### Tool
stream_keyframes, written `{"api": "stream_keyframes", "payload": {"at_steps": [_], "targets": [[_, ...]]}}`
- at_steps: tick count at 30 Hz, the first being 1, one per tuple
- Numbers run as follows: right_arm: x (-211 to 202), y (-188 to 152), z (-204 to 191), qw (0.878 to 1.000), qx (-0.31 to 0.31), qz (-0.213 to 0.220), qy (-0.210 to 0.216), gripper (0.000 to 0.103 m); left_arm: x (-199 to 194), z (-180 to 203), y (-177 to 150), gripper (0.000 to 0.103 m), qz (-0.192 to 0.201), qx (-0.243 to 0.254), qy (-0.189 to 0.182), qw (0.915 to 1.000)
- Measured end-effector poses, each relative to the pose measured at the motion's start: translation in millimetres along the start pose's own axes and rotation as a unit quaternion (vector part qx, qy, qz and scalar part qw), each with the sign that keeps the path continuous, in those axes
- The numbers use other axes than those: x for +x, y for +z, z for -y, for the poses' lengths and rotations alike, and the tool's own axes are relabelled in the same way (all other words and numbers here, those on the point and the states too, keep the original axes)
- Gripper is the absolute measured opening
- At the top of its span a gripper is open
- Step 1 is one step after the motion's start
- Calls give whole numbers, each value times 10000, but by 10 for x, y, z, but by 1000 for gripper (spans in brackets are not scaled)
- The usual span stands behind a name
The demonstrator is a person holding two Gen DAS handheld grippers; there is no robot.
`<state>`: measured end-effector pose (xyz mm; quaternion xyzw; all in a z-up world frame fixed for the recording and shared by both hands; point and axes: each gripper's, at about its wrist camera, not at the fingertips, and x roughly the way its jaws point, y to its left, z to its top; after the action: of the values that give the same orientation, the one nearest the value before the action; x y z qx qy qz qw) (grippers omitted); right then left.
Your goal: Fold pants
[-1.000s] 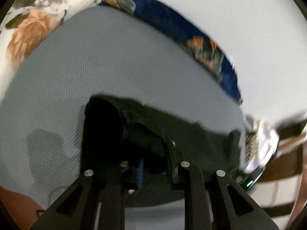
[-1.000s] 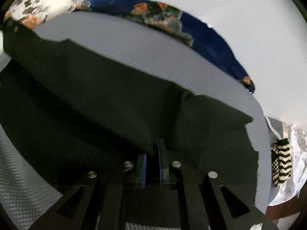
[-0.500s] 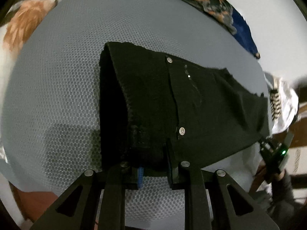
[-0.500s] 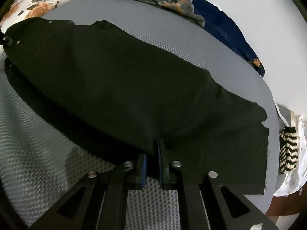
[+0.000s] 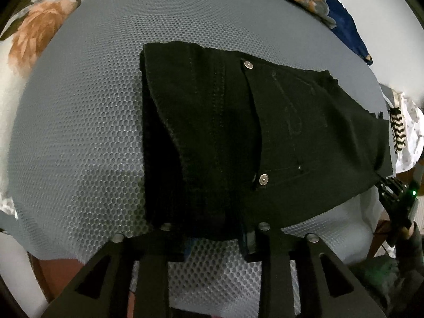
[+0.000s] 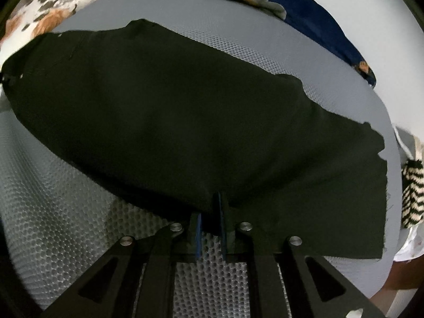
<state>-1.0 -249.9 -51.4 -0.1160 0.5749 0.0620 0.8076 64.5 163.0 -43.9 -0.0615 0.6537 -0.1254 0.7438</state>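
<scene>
Black pants [image 5: 238, 137] lie folded lengthwise on a grey mesh surface [image 5: 79, 122], waist end with two metal rivets near my left gripper. My left gripper [image 5: 216, 241] has its fingers apart, with the waist edge of the pants lying between them. In the right wrist view the pants [image 6: 185, 122] stretch across the surface, leg end to the right. My right gripper [image 6: 211, 228] has its fingers slightly apart around the near edge of the pants. The right gripper also shows at the right edge of the left wrist view [image 5: 394, 193].
A white floral pillow [image 5: 31, 34] lies at the left. A dark blue floral cloth [image 6: 304, 13] runs along the far edge. A black-and-cream striped item [image 6: 412, 193] and white cloth sit off the right edge of the surface.
Both grippers lowered the pants onto the surface and drew back a little. The left fingers have spread wider and the right fingers have parted slightly.
</scene>
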Motion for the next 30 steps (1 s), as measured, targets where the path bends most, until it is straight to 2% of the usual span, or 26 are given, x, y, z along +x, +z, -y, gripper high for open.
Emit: {"api": "stream_keyframes", "payload": {"at_steps": [2, 3, 6, 10, 13, 15, 17, 21, 26, 29, 30], "targets": [[2, 9, 38, 9999, 101, 5, 72, 15, -80, -15, -16, 68, 109, 76, 421, 9990], [3, 11, 57, 9998, 146, 20, 102, 16, -121, -21, -26, 71, 175, 141, 542, 9983], [-2, 17, 88, 9996, 211, 57, 155, 17, -267, -45, -54, 71, 325, 90, 426, 9985], [-10, 34, 89, 9994, 268, 123, 166, 22, -495, 113, -100, 71, 736, 577, 1093, 9896], [-10, 48, 121, 9991, 331, 155, 216, 22, -517, 119, -70, 71, 806, 500, 1284, 9872], [-13, 61, 176, 9984, 438, 187, 290, 23, -545, 261, -57, 71, 1083, 612, 1261, 9842], [-26, 81, 202, 9977, 542, 195, 350, 24, -579, 531, -79, 71, 1377, 952, 1026, 9805], [-51, 147, 251, 9971, 590, 206, 443, 25, -513, 1266, -109, 71, 1648, 1838, 140, 9689], [-83, 227, 338, 9955, 685, 234, 617, 26, -159, 2079, -121, 71, 1371, 2677, -605, 9518], [-109, 270, 389, 9939, 768, 273, 742, 27, 105, 2486, -182, 71, 1156, 3049, -801, 9419], [-111, 281, 403, 9933, 800, 273, 785, 27, 192, 2584, -187, 71, 1047, 3257, -858, 9357]]}}
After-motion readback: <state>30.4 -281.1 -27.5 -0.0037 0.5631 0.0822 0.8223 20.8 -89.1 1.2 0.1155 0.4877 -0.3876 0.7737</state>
